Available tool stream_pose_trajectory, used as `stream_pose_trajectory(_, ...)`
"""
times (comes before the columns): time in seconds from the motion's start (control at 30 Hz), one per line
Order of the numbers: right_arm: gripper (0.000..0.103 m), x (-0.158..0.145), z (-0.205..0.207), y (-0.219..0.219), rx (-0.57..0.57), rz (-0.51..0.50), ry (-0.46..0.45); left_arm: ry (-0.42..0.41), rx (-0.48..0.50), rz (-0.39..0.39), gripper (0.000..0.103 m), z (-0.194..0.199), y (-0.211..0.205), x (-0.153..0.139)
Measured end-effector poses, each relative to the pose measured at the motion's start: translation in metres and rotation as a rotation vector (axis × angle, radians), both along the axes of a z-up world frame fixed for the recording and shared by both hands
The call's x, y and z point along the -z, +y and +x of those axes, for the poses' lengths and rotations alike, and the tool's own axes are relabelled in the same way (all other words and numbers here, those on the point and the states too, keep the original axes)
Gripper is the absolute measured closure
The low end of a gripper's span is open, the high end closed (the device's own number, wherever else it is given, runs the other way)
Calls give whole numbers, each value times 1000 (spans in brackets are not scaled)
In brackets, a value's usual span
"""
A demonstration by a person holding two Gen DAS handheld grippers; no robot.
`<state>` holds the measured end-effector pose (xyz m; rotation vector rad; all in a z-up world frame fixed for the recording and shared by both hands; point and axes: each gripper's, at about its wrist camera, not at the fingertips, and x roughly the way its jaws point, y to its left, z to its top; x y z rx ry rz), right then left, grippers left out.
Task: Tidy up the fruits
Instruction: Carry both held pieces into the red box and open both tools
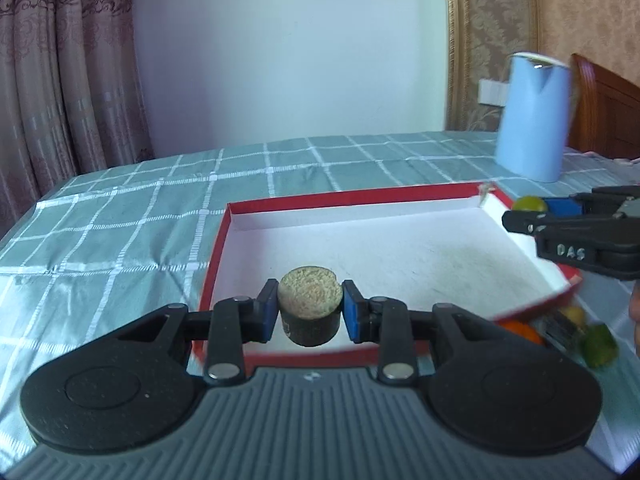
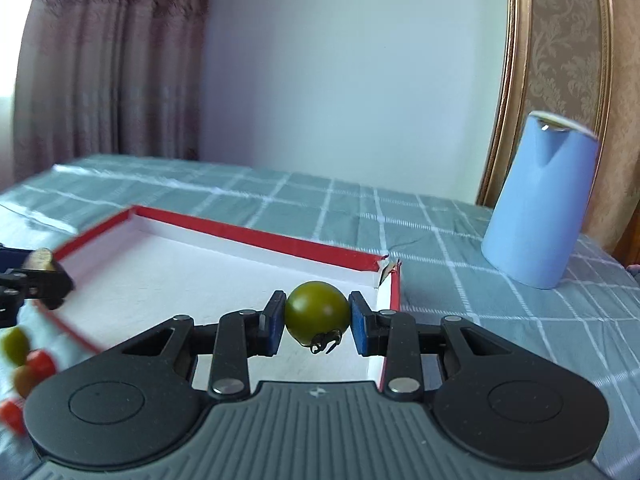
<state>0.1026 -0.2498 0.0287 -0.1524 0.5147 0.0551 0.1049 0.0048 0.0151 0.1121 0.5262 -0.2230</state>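
My left gripper (image 1: 310,314) is shut on a dark cut fruit piece with a pale grainy top (image 1: 310,294), held above the near edge of a red box with a white inside (image 1: 400,252). My right gripper (image 2: 317,322) is shut on a round green tomato with a dried stem (image 2: 316,310), above the box's right side (image 2: 394,292). The right gripper also shows in the left wrist view (image 1: 532,218) with the green tomato (image 1: 530,204). The left gripper with its fruit piece (image 2: 40,260) shows at the left edge of the right wrist view.
A tall light-blue jug (image 1: 534,118) stands on the green checked tablecloth (image 1: 120,216) behind the box's right corner. Loose fruits, orange (image 1: 522,330) and green (image 1: 598,346), lie beside the box; red and green ones (image 2: 24,356) show blurred. A wooden chair (image 1: 608,108) stands far right.
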Motion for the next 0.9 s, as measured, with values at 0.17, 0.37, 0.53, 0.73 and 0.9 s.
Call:
stream_pose_trajectory(0.17,70,16,40,-7,6,44,131,49,-44,27,73,38,-11,10)
stream_pose_trajectory(0.37,70,21,44,-6,-28,40,195,74,-70,40,69,50,-12,23)
stream_pose_trajectory(0.53,60,18,38,-9,-34,89,183,15,-104,42,37,38,-7,22)
stream_pose_trajectory(0.73,35,7,17,-22,14,104,64,-92,-139,-4,12,3,5,11)
stream_pose_trajectory(0.9,35,-1,-8,-46,68,165,21,-153,-161,-24,2,-36,22,13)
